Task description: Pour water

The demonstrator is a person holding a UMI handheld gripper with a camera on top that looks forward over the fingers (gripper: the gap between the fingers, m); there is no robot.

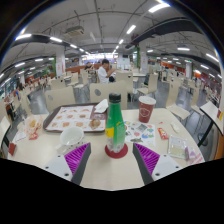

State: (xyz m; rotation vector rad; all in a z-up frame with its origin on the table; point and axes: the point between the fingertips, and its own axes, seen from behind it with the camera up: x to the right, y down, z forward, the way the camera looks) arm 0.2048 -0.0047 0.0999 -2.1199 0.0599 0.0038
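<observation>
A green bottle (116, 125) with a dark cap and a white-and-yellow label stands upright on a round red coaster (116, 151), in the middle of a pale table (110, 172). Just behind it to the right is a red paper cup (147, 108). My gripper (112, 163) is open, its purple pads (78, 162) spread wide on either side. The bottle stands just ahead of the fingertips, untouched, with a gap at each side.
A patterned tray (74, 118) lies at the back left with small items around it. Leaflets and packets (176, 146) lie to the right, and a chair (199, 124) stands at the table's right side. Beyond is a large hall where a person (103, 72) sits.
</observation>
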